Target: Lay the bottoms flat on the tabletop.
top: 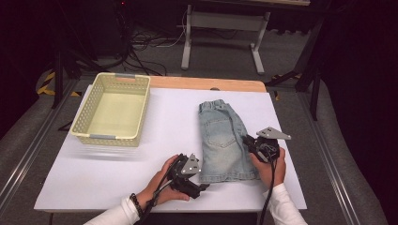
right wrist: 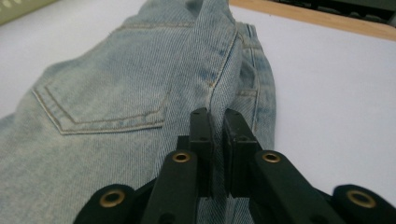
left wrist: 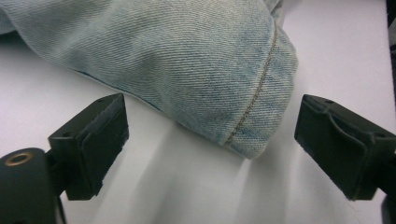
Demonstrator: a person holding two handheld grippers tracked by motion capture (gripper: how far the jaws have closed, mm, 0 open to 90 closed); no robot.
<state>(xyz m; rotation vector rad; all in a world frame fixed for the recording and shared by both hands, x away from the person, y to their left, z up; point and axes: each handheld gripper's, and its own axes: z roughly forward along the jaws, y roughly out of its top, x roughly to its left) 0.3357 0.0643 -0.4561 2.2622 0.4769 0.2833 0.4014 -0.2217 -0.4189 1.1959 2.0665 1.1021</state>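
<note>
Denim shorts [top: 225,140] lie folded lengthwise on the white table cover [top: 164,140], right of centre, well apart from the empty cream basket [top: 112,108] at the left. Long axis runs away from the person: waistband at the far end, leg hems at the near edge, back pocket face-up.

Right gripper [top: 248,140] sits at the shorts' right edge. In the right gripper view its jaws are almost together, pinching a raised ridge of denim along the seam [right wrist: 212,100]; grip looks thin, and whether it catches more than one layer can't be told from here.

Left gripper [top: 202,186] is down at the near left hem corner [left wrist: 247,144], jaws spread wide, corner lying between the pads with nothing touching.

Handling: soft, limp, light, not fragile. Denim has some body, so it'll hold a fold but sag from a single pinch. Best holds are the stitched hems, side seam or waistband: thicker, less slip.
</note>
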